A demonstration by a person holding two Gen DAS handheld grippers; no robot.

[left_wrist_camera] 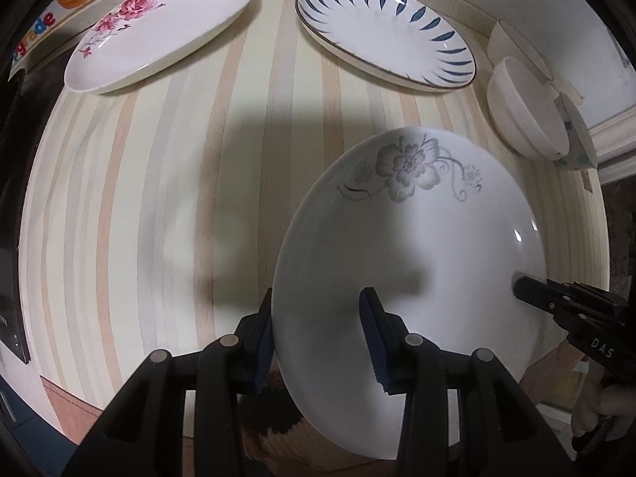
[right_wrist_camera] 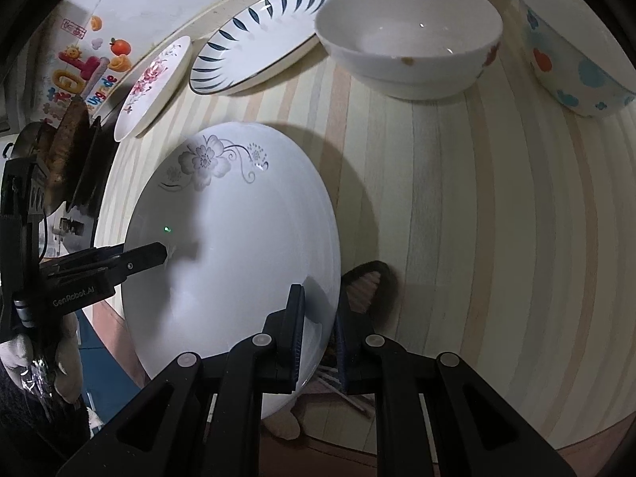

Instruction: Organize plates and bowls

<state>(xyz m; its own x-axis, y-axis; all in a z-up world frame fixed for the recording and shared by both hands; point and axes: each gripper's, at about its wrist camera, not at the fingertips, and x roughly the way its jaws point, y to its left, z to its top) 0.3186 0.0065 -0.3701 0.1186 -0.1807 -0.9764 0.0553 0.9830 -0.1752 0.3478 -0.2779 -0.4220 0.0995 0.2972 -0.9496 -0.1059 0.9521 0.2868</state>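
A white plate with a grey flower (left_wrist_camera: 417, 246) is held above the striped table's front edge; it also shows in the right wrist view (right_wrist_camera: 238, 238). My left gripper (left_wrist_camera: 318, 342) is shut on its left rim. My right gripper (right_wrist_camera: 320, 334) is shut on its right rim and shows in the left wrist view (left_wrist_camera: 524, 286). A pink-flower plate (left_wrist_camera: 159, 31) and a blue-leaf plate (left_wrist_camera: 385, 31) lie at the back. A white bowl (right_wrist_camera: 409, 39) and a bowl with coloured spots (right_wrist_camera: 576, 51) stand at the back right.
The striped table (left_wrist_camera: 179, 198) ends in a wall at the back. A box with colourful lettering (right_wrist_camera: 79, 75) stands at the far left. A dark appliance (left_wrist_camera: 12, 198) sits off the table's left edge.
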